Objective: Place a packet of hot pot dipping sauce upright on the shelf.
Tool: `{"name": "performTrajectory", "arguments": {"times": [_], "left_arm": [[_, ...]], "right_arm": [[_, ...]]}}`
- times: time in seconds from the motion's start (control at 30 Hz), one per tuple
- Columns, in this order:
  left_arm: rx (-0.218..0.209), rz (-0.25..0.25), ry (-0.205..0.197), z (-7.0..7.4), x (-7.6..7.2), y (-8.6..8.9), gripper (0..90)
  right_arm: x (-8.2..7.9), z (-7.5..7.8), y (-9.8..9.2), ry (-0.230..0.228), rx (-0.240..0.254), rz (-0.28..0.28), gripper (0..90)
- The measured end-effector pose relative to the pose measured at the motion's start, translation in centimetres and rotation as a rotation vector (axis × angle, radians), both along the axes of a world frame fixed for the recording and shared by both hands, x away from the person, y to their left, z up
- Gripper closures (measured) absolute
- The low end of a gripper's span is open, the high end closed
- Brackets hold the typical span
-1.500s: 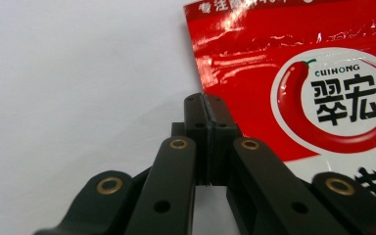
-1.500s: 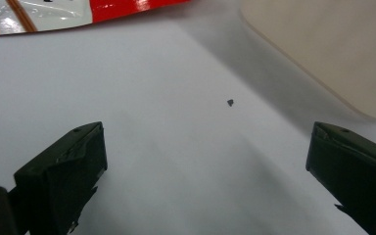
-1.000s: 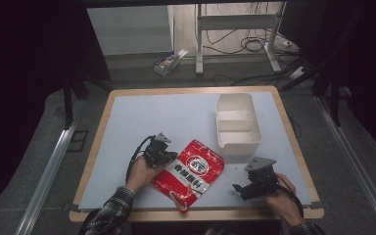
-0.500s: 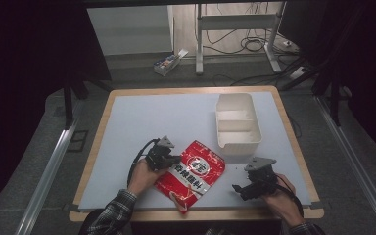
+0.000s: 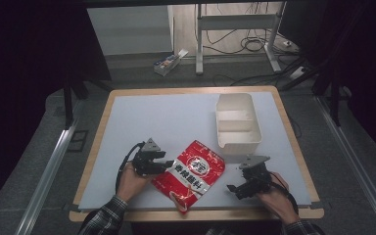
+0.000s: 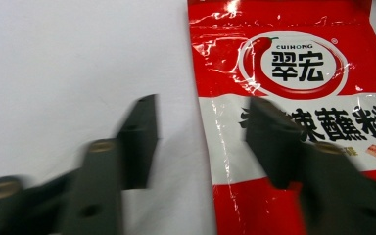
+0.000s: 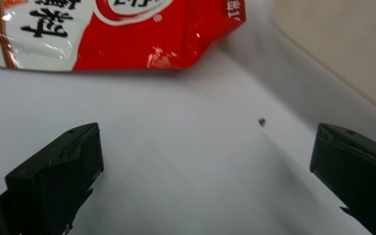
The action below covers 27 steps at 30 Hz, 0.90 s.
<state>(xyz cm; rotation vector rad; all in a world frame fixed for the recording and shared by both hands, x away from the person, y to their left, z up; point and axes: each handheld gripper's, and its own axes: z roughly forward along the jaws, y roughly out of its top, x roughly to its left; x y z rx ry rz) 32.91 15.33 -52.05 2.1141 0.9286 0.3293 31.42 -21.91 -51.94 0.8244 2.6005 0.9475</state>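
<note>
A red and white seasoning pouch (image 5: 191, 172) with black Chinese lettering lies flat near the table's front edge. My left gripper (image 5: 162, 165) is open at the pouch's left edge. In the left gripper view the pouch (image 6: 293, 88) sits ahead, and its left edge runs between my spread jaws, one jaw over bare table and the other over the pouch. My right gripper (image 5: 236, 188) stands open to the right of the pouch, apart from it. The right gripper view shows the pouch (image 7: 127, 34) ahead of wide-spread jaws with bare table between them.
A cream two-compartment bin (image 5: 236, 122) stands at the back right of the white table mat (image 5: 156, 122); its wall (image 7: 342, 44) shows in the right gripper view. The wooden table edge (image 5: 196, 215) runs along the front. Beyond the table are a small box (image 5: 169, 61) and cables on the floor.
My left gripper has slid right and slightly forward, up to the pouch's left edge. The pouch and my right gripper have stayed put.
</note>
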Motion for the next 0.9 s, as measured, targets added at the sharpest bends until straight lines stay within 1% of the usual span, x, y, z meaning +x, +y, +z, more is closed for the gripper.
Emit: {"name": "performTrajectory", "arguments": {"times": [0.07, 0.1, 0.13, 0.17, 0.2, 0.23, 0.33, 0.37, 0.4, 0.43, 0.53, 0.57, 0.6, 0.63, 0.67, 0.7, 0.73, 0.77, 0.8, 0.87, 0.9], "left_arm": [[-0.004, 0.001, -0.014, 0.1, -0.6, 0.3, 27.7], [-0.01, 0.002, -0.015, 0.1, -0.9, 0.4, 19.8], [-0.013, 0.003, -0.015, 0.1, -1.1, 0.6, 19.8], [-0.017, 0.006, -0.015, 0.1, -1.5, 0.8, 15.6], [-0.021, 0.006, -0.014, 0.1, -1.8, 1.0, 12.8], [-0.023, 0.01, -0.014, 0.1, -2.1, 1.2, 12.8], [-0.032, 0.018, -0.018, 0.1, -2.9, 1.8, 6.4], [-0.03, 0.024, -0.025, 0.1, -3.2, 1.9, 6.4], [-0.024, 0.023, -0.031, 0.1, -3.5, 2.0, 5.6], [-0.027, 0.024, -0.04, 0.1, -3.7, 2.1, 4.3], [-0.024, 0.024, -0.062, 0.0, -4.4, 2.4, 3.0], [-0.022, 0.022, -0.066, -0.1, -4.6, 2.5, 2.3], [-0.008, 0.02, -0.077, -0.2, -4.8, 2.6, 1.6], [-0.008, 0.02, -0.077, -0.2, -4.8, 2.6, 1.3], [0.022, 0.016, -0.086, -0.3, -5.0, 2.7, 1.0], [0.022, 0.016, -0.086, -0.3, -5.0, 2.7, 0.9], [0.038, 0.014, -0.082, -0.5, -5.2, 2.8, 0.7], [0.038, 0.014, -0.082, -0.5, -5.2, 2.8, 0.6], [0.038, 0.011, -0.071, -0.6, -5.2, 2.9, 0.6], [0.033, 0.011, -0.066, -0.7, -5.3, 3.0, 0.0], [0.035, 0.013, -0.064, -0.7, -5.4, 3.0, 0.0]], "right_arm": [[0.2, 0.0, 0.4, 0.006, 0.015, 0.012, 0.0], [0.4, -0.2, 0.9, 0.021, 0.03, 0.027, 0.0], [0.4, -0.2, 0.9, 0.021, 0.03, 0.027, 0.0], [0.6, -0.4, 1.5, 0.03, 0.026, 0.039, 0.0], [0.6, -0.4, 1.8, 0.03, 0.023, 0.043, 0.0], [0.6, -0.4, 1.8, 0.03, 0.023, 0.043, 0.0], [1.0, -0.7, 2.8, 0.04, 0.02, 0.053, 0.0], [1.0, -0.7, 2.8, 0.04, 0.02, 0.053, 0.0], [1.0, -0.7, 3.0, 0.048, 0.024, 0.056, 0.1], [1.2, -1.0, 3.4, 0.058, 0.025, 0.064, 0.1], [1.2, -1.1, 3.8, 0.05, 0.019, 0.071, 0.1], [1.3, -1.1, 4.2, 0.059, 0.032, 0.077, 0.2], [1.3, -1.1, 4.3, 0.06, 0.037, 0.08, 0.3], [1.3, -1.0, 4.5, 0.062, 0.04, 0.08, 0.3], [1.4, -1.0, 4.7, 0.062, 0.045, 0.085, 0.3], [1.4, -1.0, 4.9, 0.064, 0.05, 0.088, 0.3], [1.4, -1.0, 5.1, 0.064, 0.055, 0.094, 0.3], [1.4, -0.9, 5.3, 0.065, 0.058, 0.094, 0.3], [1.4, -0.9, 5.3, 0.065, 0.058, 0.094, 0.3], [1.4, -0.8, 5.8, 0.06, 0.069, 0.105, 0.4], [1.4, -0.7, 6.0, 0.066, 0.072, 0.105, 0.3]]}}
